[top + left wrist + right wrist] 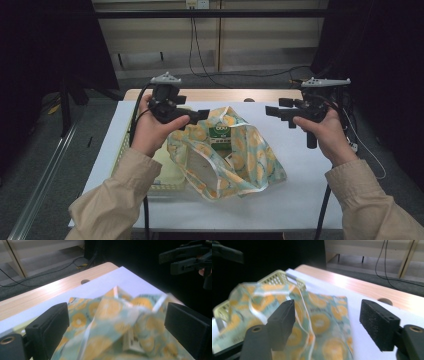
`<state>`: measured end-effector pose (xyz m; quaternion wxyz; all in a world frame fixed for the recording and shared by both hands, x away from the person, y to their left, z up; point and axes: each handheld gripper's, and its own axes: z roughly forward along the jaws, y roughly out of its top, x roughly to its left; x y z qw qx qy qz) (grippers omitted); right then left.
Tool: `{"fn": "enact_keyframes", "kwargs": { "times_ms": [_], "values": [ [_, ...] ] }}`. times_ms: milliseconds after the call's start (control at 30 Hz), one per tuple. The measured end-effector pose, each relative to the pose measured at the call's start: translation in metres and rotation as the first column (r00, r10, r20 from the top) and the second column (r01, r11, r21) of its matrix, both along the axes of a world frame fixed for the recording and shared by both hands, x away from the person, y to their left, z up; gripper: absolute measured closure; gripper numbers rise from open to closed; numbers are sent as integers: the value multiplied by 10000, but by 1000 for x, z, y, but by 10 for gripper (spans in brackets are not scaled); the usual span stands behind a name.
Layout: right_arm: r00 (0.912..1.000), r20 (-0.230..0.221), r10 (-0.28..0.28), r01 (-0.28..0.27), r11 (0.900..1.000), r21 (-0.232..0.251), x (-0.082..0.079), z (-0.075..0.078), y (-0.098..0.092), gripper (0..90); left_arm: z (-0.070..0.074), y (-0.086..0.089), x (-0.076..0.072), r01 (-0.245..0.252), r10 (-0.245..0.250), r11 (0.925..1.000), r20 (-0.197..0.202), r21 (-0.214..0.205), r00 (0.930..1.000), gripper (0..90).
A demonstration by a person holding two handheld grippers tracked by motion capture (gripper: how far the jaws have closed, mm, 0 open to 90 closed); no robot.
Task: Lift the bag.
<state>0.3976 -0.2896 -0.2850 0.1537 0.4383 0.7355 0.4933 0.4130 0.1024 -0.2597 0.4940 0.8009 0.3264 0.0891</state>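
Bag [227, 152] mid-table: soft, light, crinkly; carton inside adds weight. Grab handle edges. Left gripper [202, 116] and right gripper [272, 111] both released, gripping nothing.

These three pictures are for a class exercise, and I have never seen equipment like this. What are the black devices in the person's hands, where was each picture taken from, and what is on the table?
A person holds a black two-jaw tool in each hand: the left tool and the right tool. The high view looks down from above the person's side. The other two views come from cameras riding on each tool, looking along its jaws.

On the white table lies a patterned bag printed with yellow fruit slices, with a green carton showing inside. A pale yellow basket sits beside it.

Both tools stand open, and neither holds anything. The bag lies in front of the left tool's jaws.
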Motion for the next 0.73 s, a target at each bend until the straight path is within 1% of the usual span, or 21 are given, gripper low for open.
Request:
{"fn": "enact_keyframes", "kwargs": {
  "times_ms": [33,67,100,133,167,200,233,267,300,333,367,400,433,467,500,567,600,633,667,700,733],
  "values": [
    [10000,-9,43,-43,10000,-76,-3,-5,-1,272,-4,7,-3,32,-33,10000,99,86,9999,51],
    [9999,-51,133,-133,9999,-88,-6,-10,-2,263,-7,14,-5,-15,13,9998,98,193,10000,48],
    [9999,-74,101,-102,9999,-128,-9,-15,-3,260,-12,20,-8,-100,97,9996,136,282,9999,52],
    [9999,-56,127,-128,9997,-201,-12,-20,-4,256,-16,26,-11,-179,175,9997,168,193,9997,52],
    [9999,-70,136,-138,9995,-297,-16,-25,-5,242,-20,32,-14,-158,155,9996,149,214,9998,51],
    [9998,-84,164,-167,9994,-316,-19,-30,-7,234,-24,37,-17,-8,3,9997,184,255,9998,51],
    [9997,-101,205,-208,9994,-283,-22,-36,-9,234,-28,42,-20,-6,-5,9993,294,369,9996,49],
    [9999,-50,161,-163,9993,-327,-25,-40,-11,234,-32,45,-24,-64,50,9990,308,450,9995,52],
    [9999,47,104,-102,9990,-442,-28,-45,-13,234,-36,49,-28,-83,69,9992,359,402,9993,52],
    [9999,43,123,-121,9986,-523,-31,-48,-14,232,-40,52,-31,-48,33,9990,337,434,9994,52],
    [9999,32,128,-126,9982,-593,-34,-52,-16,226,-44,56,-34,-9,-12,9988,423,491,9991,53],
    [10000,40,86,-84,9983,-580,-37,-56,-18,226,-48,58,-37,-8,-14,9989,464,479,9989,53],
    [10000,4,97,-97,9985,-531,-40,-60,-19,226,-53,61,-41,23,-43,9988,401,482,9992,53],
    [9999,-10,131,-132,9987,-482,-43,-64,-21,225,-58,63,-45,24,-46,9990,487,455,9988,56],
    [9999,-10,106,-107,9987,-502,-46,-68,-22,225,-62,66,-49,19,-54,9984,612,568,9981,59],
    [9999,-61,103,-107,9971,-755,-53,-78,-24,220,-73,70,-59,18,-51,9986,614,534,9981,59],
    [9999,-64,130,-135,9960,-889,-56,-84,-24,219,-78,71,-63,37,-65,9985,513,541,9987,60],
    [9998,-138,142,-154,9951,-979,-60,-89,-25,218,-83,73,-66,103,-130,9986,504,522,9986,61],
    [9997,-183,148,-166,9947,-1016,-63,-94,-25,214,-88,75,-69,84,-116,9980,525,619,9986,61],
    [9997,-197,154,-173,9949,-998,-66,-99,-25,213,-94,75,-72,95,-122,9983,464,576,9988,61],
    [9996,-206,182,-202,9949,-983,-68,-103,-25,212,-98,77,-73,195,-219,9975,349,674,9992,61]
  ]
}}
